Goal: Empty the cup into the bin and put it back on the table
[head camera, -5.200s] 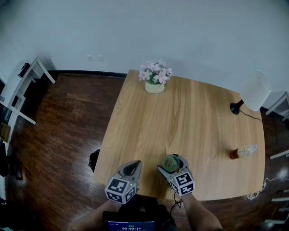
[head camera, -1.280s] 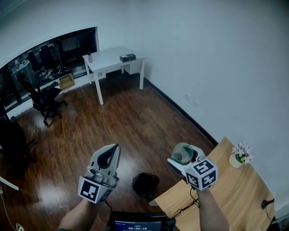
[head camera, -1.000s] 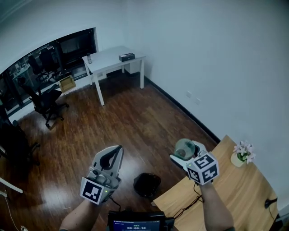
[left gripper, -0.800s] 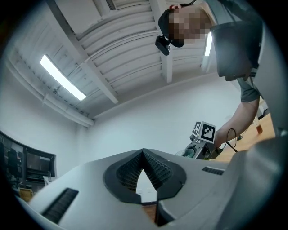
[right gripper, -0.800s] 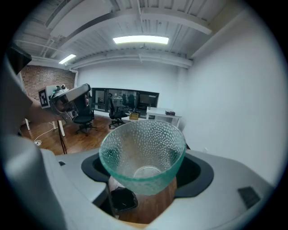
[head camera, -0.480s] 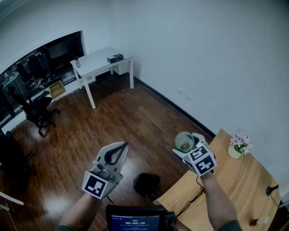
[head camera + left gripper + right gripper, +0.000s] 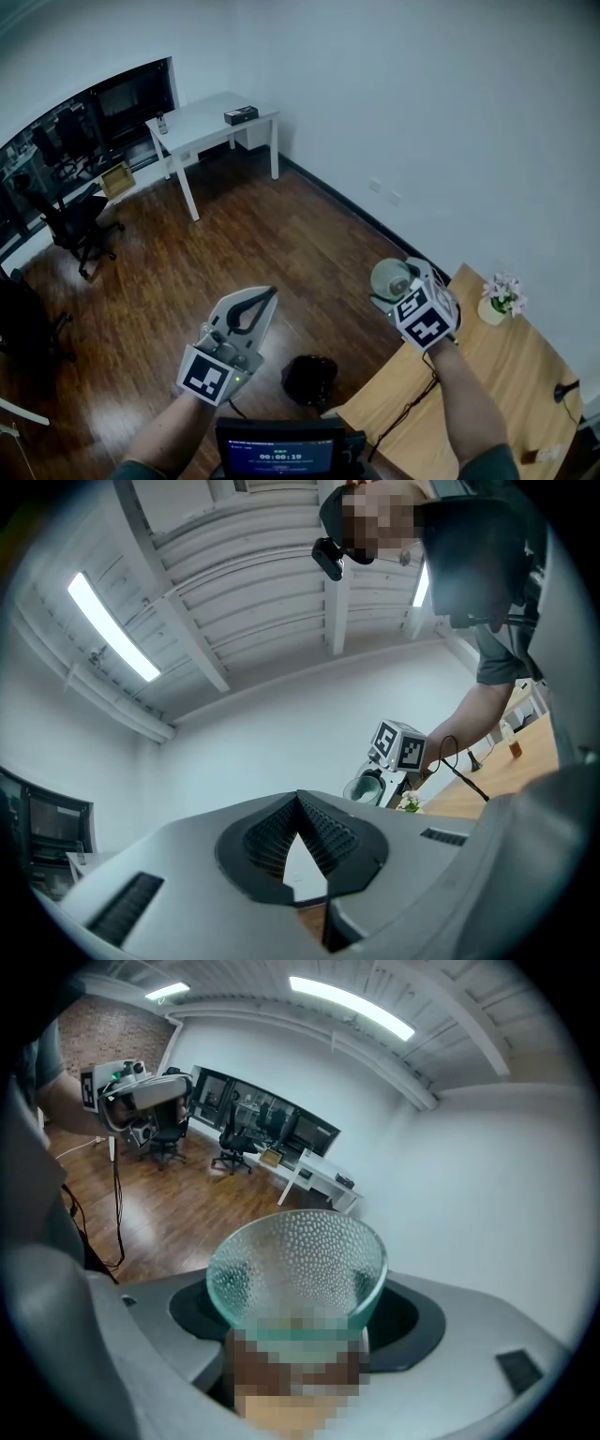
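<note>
The fingers (image 7: pixel 459 1335) of the right gripper (image 7: pixel 393 281) are spread wide and pinch the glass cup (image 7: pixel 298 1262) low on its body, one on each side. Its dimpled bowl stands out past the fingertips with the mouth open toward the room, and what it contains cannot be made out. To the left of these fingers and well apart is the left gripper (image 7: pixel 298 803). Its fingers (image 7: pixel 330 834) are pressed together at the tips with nothing between them, pointing out over the floor. Below the right fingers and over toward the left gripper, the black bin (image 7: pixel 310 379) stands on the wooden floor (image 7: pixel 234 244), just beside the near edge of the table (image 7: pixel 487 375). In the head view the bin lies between the two grippers and closer to the person than either set of fingertips, and the cup appears up and to the right of the bin's mouth. The table's edge runs on a slant under the right forearm (image 7: pixel 459 394), from beside the bin toward the wall (image 7: pixel 422 112). A flower pot (image 7: pixel 500 300) sits on the table to the right of the right fingers, near that wall. Ahead of both sets of fingers the floor lies open as far as a white desk (image 7: pixel 206 120) and an office chair (image 7: pixel 73 217), both well apart from the fingers.
</note>
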The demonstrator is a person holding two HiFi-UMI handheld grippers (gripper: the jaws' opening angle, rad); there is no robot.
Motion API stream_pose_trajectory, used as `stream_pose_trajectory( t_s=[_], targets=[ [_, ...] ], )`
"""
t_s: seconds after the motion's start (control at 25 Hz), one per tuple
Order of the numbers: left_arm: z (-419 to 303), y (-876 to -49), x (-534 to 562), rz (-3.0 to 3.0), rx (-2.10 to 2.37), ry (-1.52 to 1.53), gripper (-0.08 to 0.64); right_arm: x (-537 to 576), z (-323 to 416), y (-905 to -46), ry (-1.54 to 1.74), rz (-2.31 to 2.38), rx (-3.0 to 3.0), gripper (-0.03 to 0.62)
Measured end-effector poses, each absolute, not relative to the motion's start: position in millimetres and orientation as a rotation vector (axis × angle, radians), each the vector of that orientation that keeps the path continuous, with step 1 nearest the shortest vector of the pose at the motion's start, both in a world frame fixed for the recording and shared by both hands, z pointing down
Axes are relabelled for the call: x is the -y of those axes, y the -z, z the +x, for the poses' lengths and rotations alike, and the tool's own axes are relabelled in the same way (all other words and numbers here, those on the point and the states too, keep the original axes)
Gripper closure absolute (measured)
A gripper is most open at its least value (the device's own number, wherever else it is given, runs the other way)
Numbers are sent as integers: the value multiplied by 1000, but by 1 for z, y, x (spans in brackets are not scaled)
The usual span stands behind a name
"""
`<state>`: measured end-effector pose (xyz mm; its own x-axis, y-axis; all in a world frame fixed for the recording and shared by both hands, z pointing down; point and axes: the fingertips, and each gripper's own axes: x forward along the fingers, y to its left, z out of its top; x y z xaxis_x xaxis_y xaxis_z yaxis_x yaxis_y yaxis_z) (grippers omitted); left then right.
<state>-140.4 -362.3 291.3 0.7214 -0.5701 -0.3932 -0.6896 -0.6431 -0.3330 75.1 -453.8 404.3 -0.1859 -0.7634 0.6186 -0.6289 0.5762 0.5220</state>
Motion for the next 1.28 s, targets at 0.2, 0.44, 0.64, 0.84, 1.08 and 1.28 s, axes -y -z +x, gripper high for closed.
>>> stream_pose_trajectory(
  t_s=[0.2,0.44,0.64,0.84,1.08,1.28],
  targets=[
    [-146,-295,364,-2471,-946,-337,569,461,67,-397,251,1090,1824,198],
    [-147,-300,364,-2479,-927,-332,569,467,68,-398,304,1049,1751,199],
    [-146,-304,363,-2482,-925,-321,569,468,60,-395,391,1007,1695,199],
    [-143,-304,362,-2478,-922,-337,569,470,57,-393,446,965,1642,199],
    [-144,-305,359,-2474,-936,-335,569,474,55,-395,496,920,1573,199],
    [-144,-306,357,-2467,-955,-332,569,479,54,-396,551,880,1525,199]
  ],
)
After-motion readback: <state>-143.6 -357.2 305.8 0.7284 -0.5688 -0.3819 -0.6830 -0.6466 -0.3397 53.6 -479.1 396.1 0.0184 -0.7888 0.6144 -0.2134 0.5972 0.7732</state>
